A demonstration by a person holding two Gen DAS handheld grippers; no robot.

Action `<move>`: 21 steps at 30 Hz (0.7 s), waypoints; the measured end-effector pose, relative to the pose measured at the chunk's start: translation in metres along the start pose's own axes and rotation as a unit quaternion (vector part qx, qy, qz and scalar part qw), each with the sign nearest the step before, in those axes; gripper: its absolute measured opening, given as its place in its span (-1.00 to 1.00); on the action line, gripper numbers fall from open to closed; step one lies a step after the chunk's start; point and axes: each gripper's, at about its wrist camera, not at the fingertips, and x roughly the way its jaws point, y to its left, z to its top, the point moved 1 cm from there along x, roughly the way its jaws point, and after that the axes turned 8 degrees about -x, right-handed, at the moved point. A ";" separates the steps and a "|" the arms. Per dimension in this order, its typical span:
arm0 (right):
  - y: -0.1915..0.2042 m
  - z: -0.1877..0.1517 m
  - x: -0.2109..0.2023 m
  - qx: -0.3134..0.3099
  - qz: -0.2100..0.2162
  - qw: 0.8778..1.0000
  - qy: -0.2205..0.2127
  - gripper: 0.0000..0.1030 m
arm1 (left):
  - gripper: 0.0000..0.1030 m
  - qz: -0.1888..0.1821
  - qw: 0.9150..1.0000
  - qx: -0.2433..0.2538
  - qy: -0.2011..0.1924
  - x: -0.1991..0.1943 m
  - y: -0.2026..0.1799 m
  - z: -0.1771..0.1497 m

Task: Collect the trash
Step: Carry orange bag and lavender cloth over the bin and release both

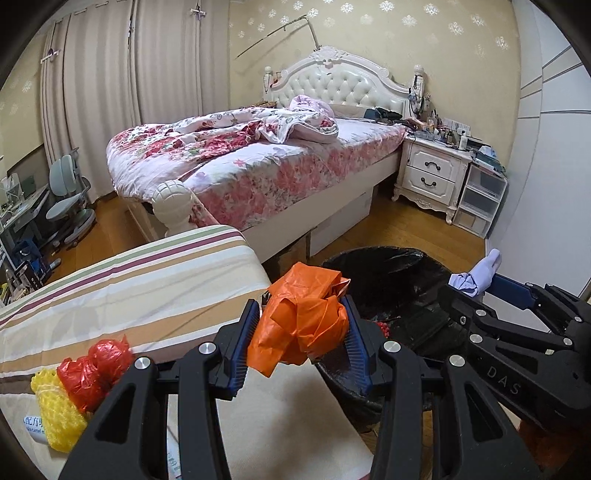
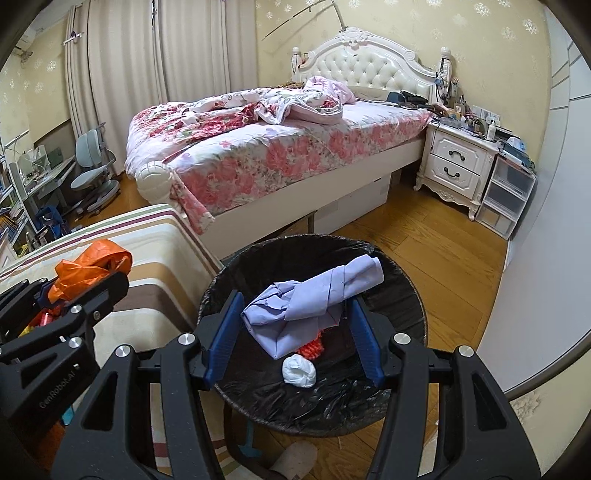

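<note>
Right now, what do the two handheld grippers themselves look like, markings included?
Both are matte black, angular linkage frames with round silver pivot bolts. Left gripper and right gripper each carry two ribbed blue finger pads. One side reads "DAS", another "GenRobot.AI". No cables, hands or sleeves show.

I am looking into a bedroom with pale yellow wallpaper [image 1: 424, 33] dotted with white flower motifs. Long cream curtains [image 1: 110, 74] hang closed along the far left wall. The floor [image 2: 424, 251] is warm wooden boards. A large bed [image 1: 258, 162] with a white tufted headboard [image 1: 340, 85] stands in the middle, its floral pink bedding rumpled. Beside it I see a white nightstand [image 1: 428, 170] with two drawers, its top crowded with small items, and just beside that a clear plastic drawer unit [image 1: 480, 199]. At far left a grey-blue swivel chair [image 1: 70, 195] faces a cluttered desk [image 2: 44, 173]. Nearest me lies a striped mattress [image 1: 129, 280]. The light is soft and even.
</note>
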 end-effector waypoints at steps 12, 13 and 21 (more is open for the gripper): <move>-0.026 0.004 0.017 0.023 -0.009 1.000 0.009 0.09 | -0.12 0.010 1.000 0.015 0.018 0.028 -0.018 0.008; -0.028 0.004 0.018 0.027 -0.009 1.000 0.009 0.09 | -0.12 0.011 1.000 0.016 0.019 0.029 -0.019 0.008; -0.040 0.006 0.023 0.039 -0.024 0.999 0.011 0.32 | 0.32 0.022 0.999 0.029 0.009 0.032 -0.026 0.011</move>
